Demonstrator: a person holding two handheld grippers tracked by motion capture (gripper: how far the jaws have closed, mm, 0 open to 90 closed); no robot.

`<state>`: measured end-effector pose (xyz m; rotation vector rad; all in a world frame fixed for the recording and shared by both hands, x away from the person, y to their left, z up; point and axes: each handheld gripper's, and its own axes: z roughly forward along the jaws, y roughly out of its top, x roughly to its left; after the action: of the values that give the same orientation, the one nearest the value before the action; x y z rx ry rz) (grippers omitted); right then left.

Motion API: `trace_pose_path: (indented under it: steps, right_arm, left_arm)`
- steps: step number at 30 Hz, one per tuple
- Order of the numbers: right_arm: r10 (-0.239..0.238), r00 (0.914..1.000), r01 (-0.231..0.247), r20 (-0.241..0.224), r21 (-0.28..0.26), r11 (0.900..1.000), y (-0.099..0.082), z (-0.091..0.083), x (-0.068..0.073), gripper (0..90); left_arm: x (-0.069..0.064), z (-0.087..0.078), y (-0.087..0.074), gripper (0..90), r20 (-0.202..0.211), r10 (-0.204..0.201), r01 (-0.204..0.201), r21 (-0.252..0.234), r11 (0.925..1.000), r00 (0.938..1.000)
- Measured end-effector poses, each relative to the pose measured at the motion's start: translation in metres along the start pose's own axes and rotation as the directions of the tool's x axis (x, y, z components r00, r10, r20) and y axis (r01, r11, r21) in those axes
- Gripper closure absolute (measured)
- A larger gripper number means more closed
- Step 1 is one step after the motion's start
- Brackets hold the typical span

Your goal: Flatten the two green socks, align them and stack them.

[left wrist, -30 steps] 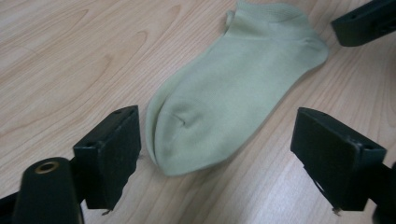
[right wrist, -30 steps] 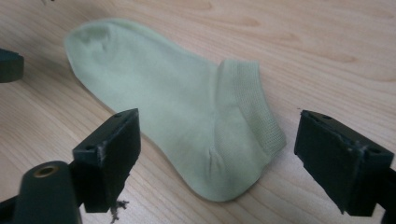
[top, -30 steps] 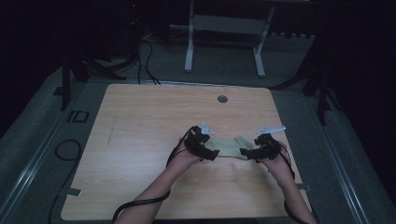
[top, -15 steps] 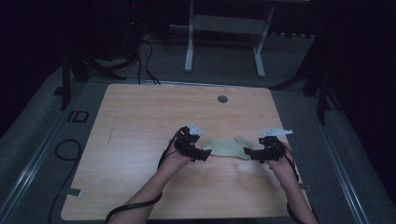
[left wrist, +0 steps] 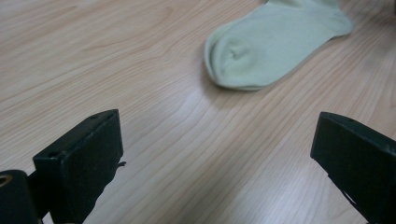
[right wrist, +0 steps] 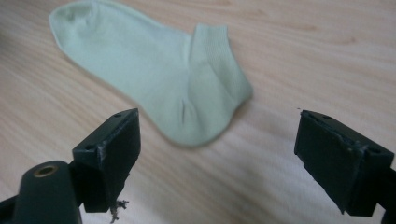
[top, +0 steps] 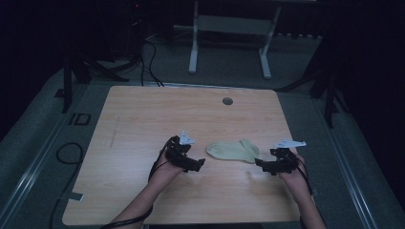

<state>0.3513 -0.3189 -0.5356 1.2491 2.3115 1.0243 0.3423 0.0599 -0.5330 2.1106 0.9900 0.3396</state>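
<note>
Black jaws stand wide apart and empty on both: the left hand-held gripper (top: pixel 198 164), just opened, sits beside the toe of a pale green sock (top: pixel 233 150), the right hand-held gripper (top: pixel 260 163) about as near its cuff end. Lying flat between them, the sock runs left to right on the wooden counter (top: pixel 143 119), with bare room all round.

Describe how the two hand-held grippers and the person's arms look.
Each hand-held gripper, left and right, is a black blocky body with two squared black jaws and a pale grey three-cornered plate on top. A thin black cable trails back along each forearm. The forearms are bare, with no sleeves in sight.
</note>
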Motion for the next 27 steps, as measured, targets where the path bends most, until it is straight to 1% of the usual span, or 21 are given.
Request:
trace_pose_path:
  steps: [1, 2, 3, 5, 6, 8, 10, 11, 12, 14, 15, 17, 18, 19, 21, 23, 24, 27]
  right_arm:
    - [0.003, 1.0, -0.003, 0.001, 0.004, 1.0, -0.003, -0.002, 0.0, 14.3]
    - [0.01, 0.9999, -0.01, -0.005, 0.02, 0.9997, -0.007, -0.004, 0.0, 13.7]
    - [0.013, 0.9999, -0.012, -0.005, 0.027, 0.9995, -0.01, -0.005, 0.001, 12.9]
    - [0.008, 1.0, -0.008, 0.003, 0.027, 0.9996, -0.012, -0.007, 0.001, 12.8]
    - [0.012, 0.9999, -0.012, 0.001, 0.018, 0.9998, -0.016, -0.01, 0.001, 12.6]
    - [0.015, 0.9999, -0.015, 0.004, 0.01, 0.9998, -0.018, -0.012, 0.001, 12.6]
    - [0.013, 0.9999, -0.012, 0.01, -0.015, 0.9998, -0.025, -0.015, 0.001, 11.9]
    - [0.013, 0.9999, -0.012, 0.01, -0.015, 0.9998, -0.025, -0.015, 0.001, 11.9]
    - [0.009, 0.9998, -0.009, 0.018, -0.03, 0.9995, -0.029, -0.016, 0.0, 10.5]
    - [0.008, 0.9997, -0.007, 0.024, -0.04, 0.9992, -0.032, -0.016, -0.001, 10.6]
    - [0.015, 0.9996, -0.014, 0.026, -0.049, 0.9987, -0.037, -0.018, -0.002, 10.6]
    - [0.013, 0.9994, -0.011, 0.032, -0.046, 0.9989, -0.039, -0.018, -0.002, 10.6]
    - [0.016, 0.9989, -0.014, 0.044, -0.039, 0.9991, -0.043, -0.019, -0.003, 10.6]
    - [0.016, 0.9989, -0.014, 0.044, -0.039, 0.9991, -0.043, -0.019, -0.003, 10.6]
    - [0.035, 0.9982, -0.032, 0.048, -0.046, 0.9984, -0.049, -0.021, -0.005, 10.6]
    - [0.05, 0.9975, -0.048, 0.05, -0.052, 0.9975, -0.055, -0.024, -0.007, 10.6]
    - [0.05, 0.9975, -0.048, 0.05, -0.052, 0.9975, -0.055, -0.024, -0.007, 10.6]
    - [0.063, 0.9966, -0.06, 0.053, -0.072, 0.9956, -0.061, -0.032, -0.007, 10.7]
  left_arm:
    - [0.001, -0.002, -0.002, 2.3, -0.001, -0.002, 0.002, 0.002, 1.0, 1.0]
    - [0.003, -0.005, -0.006, 2.3, 0.008, -0.015, 0.015, 0.015, 0.9998, 0.9998]
    - [0.003, -0.006, -0.009, 2.3, 0.008, -0.017, 0.016, 0.015, 0.9997, 0.9998]
    - [0.004, -0.008, -0.012, 2.3, 0.006, -0.018, 0.017, 0.016, 0.9997, 0.9998]
    - [0.004, -0.009, -0.014, 2.3, 0.002, -0.021, 0.021, 0.015, 0.9997, 0.9998]
    - [0.005, -0.012, -0.02, 2.3, -0.007, -0.018, 0.018, 0.015, 0.9997, 0.9998]
    - [0.006, -0.014, -0.026, 2.3, -0.026, -0.014, 0.014, 0.013, 0.9998, 0.9996]
    - [0.007, -0.015, -0.029, 2.3, -0.025, -0.022, 0.023, 0.009, 0.9997, 0.9994]
    - [0.008, -0.016, -0.031, 2.3, -0.025, -0.025, 0.025, 0.005, 0.9997, 0.9994]
    - [0.01, -0.017, -0.036, 2.3, -0.039, -0.034, 0.034, 0.009, 0.9994, 0.9987]
    - [0.012, -0.018, -0.039, 2.3, -0.04, -0.038, 0.039, 0.009, 0.9992, 0.9985]
    - [0.013, -0.019, -0.042, 2.3, -0.042, -0.04, 0.041, 0.013, 0.9991, 0.9983]
    - [0.013, -0.021, -0.045, 2.3, -0.045, -0.044, 0.045, 0.015, 0.9989, 0.998]
    - [0.013, -0.021, -0.045, 2.3, -0.045, -0.044, 0.045, 0.015, 0.9989, 0.998]
    - [0.013, -0.022, -0.049, 2.3, -0.051, -0.045, 0.046, 0.014, 0.9989, 0.9977]
    - [0.013, -0.025, -0.052, 2.3, -0.051, -0.038, 0.039, 0.01, 0.9992, 0.998]
    - [0.013, -0.026, -0.054, 2.3, -0.055, -0.035, 0.035, 0.01, 0.9993, 0.9979]
    - [0.015, -0.029, -0.059, 2.3, -0.055, -0.052, 0.052, 0.002, 0.9987, 0.9971]
